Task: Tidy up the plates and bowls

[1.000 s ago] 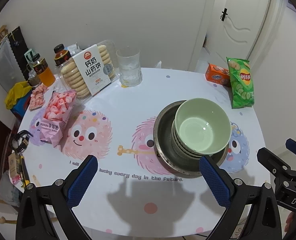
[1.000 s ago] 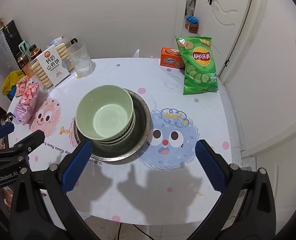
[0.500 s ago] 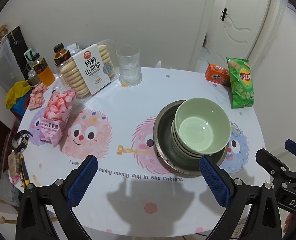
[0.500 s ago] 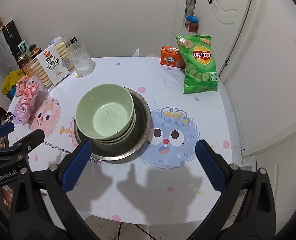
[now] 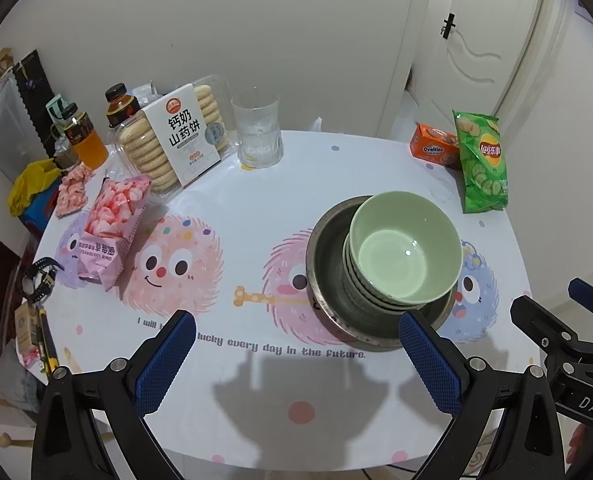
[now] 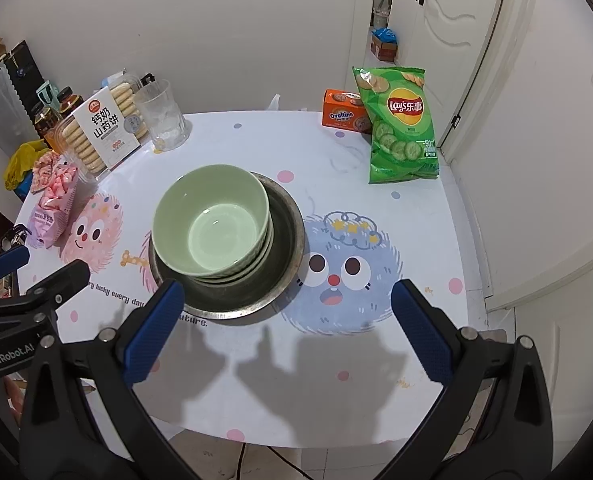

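Note:
A stack of pale green bowls (image 5: 404, 254) (image 6: 212, 224) sits inside a wide metal plate (image 5: 328, 276) (image 6: 286, 248) near the middle of the round table. My left gripper (image 5: 296, 356) hangs open over the table's near edge, its right pad close to the plate's rim, nothing between the fingers. My right gripper (image 6: 286, 330) is open too, above the near edge just right of the plate, and empty. Each gripper shows at the side of the other's view.
A glass (image 5: 258, 132), a cookie box (image 5: 176, 140), bottles (image 5: 86, 136) and pink candy bags (image 5: 110, 228) crowd the far left. An Ovaltine box (image 6: 342, 114) and a green chip bag (image 6: 400, 124) lie far right. A door (image 6: 452, 20) stands behind.

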A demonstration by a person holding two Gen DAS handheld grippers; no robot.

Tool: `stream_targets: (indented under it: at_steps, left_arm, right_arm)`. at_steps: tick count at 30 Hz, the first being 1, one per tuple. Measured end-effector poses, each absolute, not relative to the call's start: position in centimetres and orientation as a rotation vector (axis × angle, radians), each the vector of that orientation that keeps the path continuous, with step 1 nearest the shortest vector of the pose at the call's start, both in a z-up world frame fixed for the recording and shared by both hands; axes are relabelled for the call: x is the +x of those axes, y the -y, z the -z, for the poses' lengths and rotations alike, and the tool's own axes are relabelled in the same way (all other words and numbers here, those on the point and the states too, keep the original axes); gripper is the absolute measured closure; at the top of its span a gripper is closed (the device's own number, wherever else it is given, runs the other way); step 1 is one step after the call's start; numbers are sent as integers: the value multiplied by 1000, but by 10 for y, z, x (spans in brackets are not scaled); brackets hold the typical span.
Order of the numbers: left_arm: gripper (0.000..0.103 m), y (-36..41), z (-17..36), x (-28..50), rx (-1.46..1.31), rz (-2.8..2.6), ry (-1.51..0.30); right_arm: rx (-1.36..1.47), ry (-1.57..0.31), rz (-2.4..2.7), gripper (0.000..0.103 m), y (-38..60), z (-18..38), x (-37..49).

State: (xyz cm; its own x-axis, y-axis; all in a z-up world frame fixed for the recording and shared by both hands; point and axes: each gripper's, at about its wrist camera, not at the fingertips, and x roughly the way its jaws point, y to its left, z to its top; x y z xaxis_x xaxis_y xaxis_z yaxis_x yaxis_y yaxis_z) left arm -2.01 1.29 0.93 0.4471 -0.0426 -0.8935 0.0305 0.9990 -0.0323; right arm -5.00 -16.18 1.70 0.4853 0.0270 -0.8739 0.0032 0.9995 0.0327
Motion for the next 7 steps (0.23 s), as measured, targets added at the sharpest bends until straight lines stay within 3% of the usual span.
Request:
stream_targets:
  at_steps: [7]
  left_arm:
    - [0, -15, -12, -23, -9, 29, -1092]
  right_arm:
    - [34, -1064, -14, 0, 162, -17, -49]
